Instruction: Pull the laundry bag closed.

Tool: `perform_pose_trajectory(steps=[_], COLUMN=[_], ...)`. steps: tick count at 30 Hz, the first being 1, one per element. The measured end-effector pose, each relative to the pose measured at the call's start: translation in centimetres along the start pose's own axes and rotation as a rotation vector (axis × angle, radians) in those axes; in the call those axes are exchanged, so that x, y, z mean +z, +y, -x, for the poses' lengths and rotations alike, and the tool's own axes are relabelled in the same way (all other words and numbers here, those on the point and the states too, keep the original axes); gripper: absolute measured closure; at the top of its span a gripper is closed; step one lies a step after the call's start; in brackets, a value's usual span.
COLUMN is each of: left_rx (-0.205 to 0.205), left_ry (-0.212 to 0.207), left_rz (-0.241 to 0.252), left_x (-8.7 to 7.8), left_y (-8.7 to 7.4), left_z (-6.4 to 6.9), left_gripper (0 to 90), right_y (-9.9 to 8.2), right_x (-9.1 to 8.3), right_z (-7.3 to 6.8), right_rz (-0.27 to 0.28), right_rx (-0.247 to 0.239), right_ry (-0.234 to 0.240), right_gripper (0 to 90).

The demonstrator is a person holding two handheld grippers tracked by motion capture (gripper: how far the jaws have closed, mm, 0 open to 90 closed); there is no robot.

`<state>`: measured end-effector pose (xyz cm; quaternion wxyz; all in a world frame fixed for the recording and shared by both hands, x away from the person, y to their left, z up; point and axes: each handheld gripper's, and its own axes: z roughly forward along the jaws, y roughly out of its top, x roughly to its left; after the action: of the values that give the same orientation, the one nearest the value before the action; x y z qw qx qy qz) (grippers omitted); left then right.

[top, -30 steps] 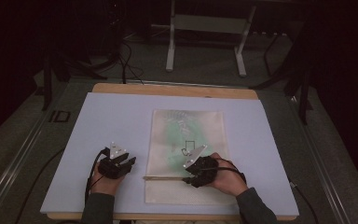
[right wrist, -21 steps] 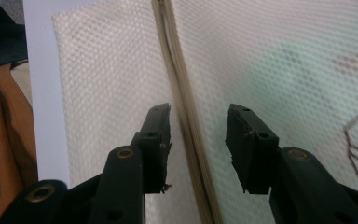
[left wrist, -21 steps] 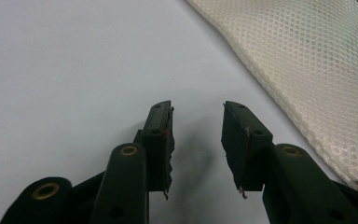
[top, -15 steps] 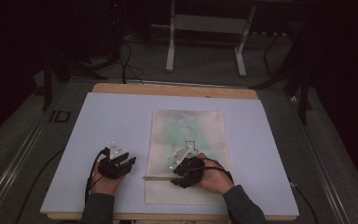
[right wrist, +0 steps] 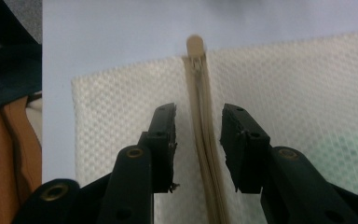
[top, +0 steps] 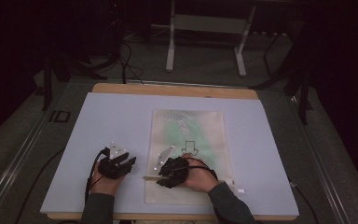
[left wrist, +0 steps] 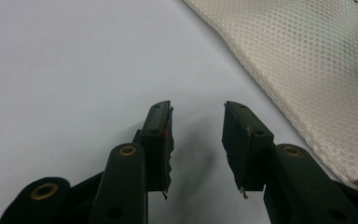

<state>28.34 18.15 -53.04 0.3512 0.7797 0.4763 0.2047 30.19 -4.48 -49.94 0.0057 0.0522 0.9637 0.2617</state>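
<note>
The right gripper point(right wrist: 198, 144) is seen half open, its jaws just having been closing astride the zipper point(right wrist: 204, 140) of the mesh bag point(top: 189, 154) at 6 o'clock on the surface point(top: 112, 116) (nothing pinched yet). The zipper tape should be centred before closing. The left gripper point(left wrist: 197, 140) stands open, empty, at 9 o'clock of the bag.
</note>
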Motion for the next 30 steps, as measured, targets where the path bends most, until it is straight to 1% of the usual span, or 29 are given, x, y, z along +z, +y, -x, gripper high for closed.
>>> perform_pose_trajectory(steps=[6,7,9,12,15,20,24,26,28,30], left_rx=[-0.005,-0.006,-0.006,-0.007,-0.008,-0.009,-0.019,-0.017,-0.016,-0.015], left_ry=[0.000,0.001,0.000,0.000,0.000,0.002,0.006,0.006,0.004,0.003], left_rz=[0.004,0.004,0.005,0.004,0.004,0.005,0.009,0.008,0.007,0.007], left_x=[0.0,0.0,0.0,-0.1,-0.1,-0.1,-0.2,-0.2,-0.2,-0.2], left_y=[0.0,0.0,0.0,0.0,0.0,0.0,0.0,0.0,0.0,0.0], left_z=[0.0,-0.1,-0.1,-0.1,-0.2,-0.2,-0.3,-0.3,-0.3,-0.3], left_gripper=[61.7,61.7,61.6,61.5,61.4,61.3,61.3,61.2,61.1,61.1], right_y=[1.0,1.4,1.5,2.1,2.6,3.2,3.6,3.7,3.9,4.0], right_x=[0.6,0.9,1.0,1.5,1.9,2.4,3.0,3.1,3.1,3.3], right_z=[-0.2,-0.2,-0.2,-0.2,-0.1,0.0,0.1,0.2,0.3,0.3], right_rz=[0.004,0.008,0.011,0.015,0.017,0.018,0.016,0.016,0.010,0.005], right_rx=[-0.005,-0.011,-0.017,-0.010,-0.020,-0.003,-0.004,-0.007,0.003,-0.007], right_ry=[0.011,0.014,0.012,0.012,0.013,0.008,0.012,0.012,0.013,0.009], right_gripper=[67.0,68.1,68.4,68.9,69.4,69.5,68.7,68.9,68.9,69.3])
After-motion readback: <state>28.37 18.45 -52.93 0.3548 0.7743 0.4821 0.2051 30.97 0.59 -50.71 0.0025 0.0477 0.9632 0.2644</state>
